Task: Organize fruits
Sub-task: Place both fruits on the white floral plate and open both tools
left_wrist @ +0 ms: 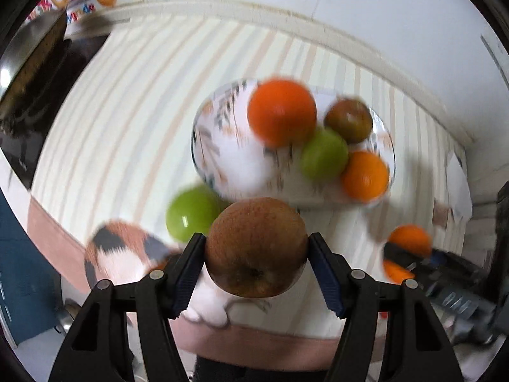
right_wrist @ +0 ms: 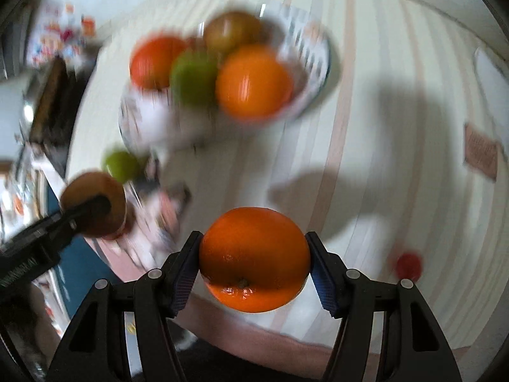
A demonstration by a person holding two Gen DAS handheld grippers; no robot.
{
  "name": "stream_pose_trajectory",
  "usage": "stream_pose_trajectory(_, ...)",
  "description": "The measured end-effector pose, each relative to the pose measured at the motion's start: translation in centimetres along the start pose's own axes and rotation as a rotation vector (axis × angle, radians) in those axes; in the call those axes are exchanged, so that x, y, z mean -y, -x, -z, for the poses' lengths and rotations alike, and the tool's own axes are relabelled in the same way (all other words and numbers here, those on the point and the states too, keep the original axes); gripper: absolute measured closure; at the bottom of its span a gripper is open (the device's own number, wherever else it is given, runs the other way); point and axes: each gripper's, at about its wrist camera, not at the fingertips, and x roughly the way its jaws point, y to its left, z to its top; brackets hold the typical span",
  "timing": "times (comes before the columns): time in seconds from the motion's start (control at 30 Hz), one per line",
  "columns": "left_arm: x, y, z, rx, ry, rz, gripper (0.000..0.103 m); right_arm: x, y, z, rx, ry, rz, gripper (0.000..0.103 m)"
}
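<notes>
My left gripper (left_wrist: 256,251) is shut on a brown fruit (left_wrist: 256,245) and holds it above the striped table. My right gripper (right_wrist: 254,259) is shut on an orange (right_wrist: 254,258). A patterned bowl (left_wrist: 222,152) ahead holds two oranges (left_wrist: 281,111), a green apple (left_wrist: 324,156) and a brownish fruit (left_wrist: 349,120). A second green apple (left_wrist: 191,211) lies on the table in front of the bowl. In the right wrist view the bowl (right_wrist: 311,47) is far ahead, and the left gripper (right_wrist: 95,207) with its brown fruit is at the left.
A calico cat (left_wrist: 127,254) is at the table's near edge, left of my left gripper. A small red object (right_wrist: 409,265) lies on the table at the right. A dark appliance (left_wrist: 38,95) stands at the far left. The wall runs behind the table.
</notes>
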Motion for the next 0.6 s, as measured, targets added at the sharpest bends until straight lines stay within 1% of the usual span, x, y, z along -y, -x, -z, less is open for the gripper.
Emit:
stream_pose_trajectory(0.1, -0.3, -0.8, -2.3, 0.011, 0.005, -0.022, 0.04, 0.5, 1.6, -3.6, 0.058, -0.029, 0.0, 0.037)
stream_pose_trajectory(0.17, -0.7, -2.6, -4.0, 0.002, 0.01, -0.04, 0.04, 0.8, 2.0, -6.2, 0.089, -0.044, 0.019, 0.037)
stream_pose_trajectory(0.23, -1.0, -4.1, -4.6, -0.018, 0.024, -0.041, 0.04, 1.5, 2.0, -8.6, 0.098, -0.055, 0.042, 0.037)
stream_pose_trajectory(0.33, -1.1, -6.1, -5.7, -0.065, 0.05, -0.033, 0.04, 2.3, 0.7, -11.0, 0.096, -0.06, 0.076, 0.037)
stream_pose_trajectory(0.4, -1.4, -7.1, -5.9, -0.09, 0.064, -0.025, 0.04, 2.8, -0.3, -12.2, 0.091, -0.06, 0.093, 0.036)
stream_pose_trajectory(0.47, -1.5, -7.9, -6.0, -0.108, 0.074, -0.017, 0.04, 3.4, -1.2, -12.8, 0.081, -0.058, 0.1, 0.036)
stream_pose_trajectory(0.53, -1.3, -8.3, -6.0, -0.118, 0.076, -0.008, 0.039, 3.2, -2.2, -13.1, 0.072, -0.053, 0.103, 0.036)
stream_pose_trajectory(0.6, -1.1, -8.4, -5.8, -0.122, 0.073, -0.02, 0.039, 3.2, -2.6, -13.4, 0.069, -0.048, 0.106, 0.036)
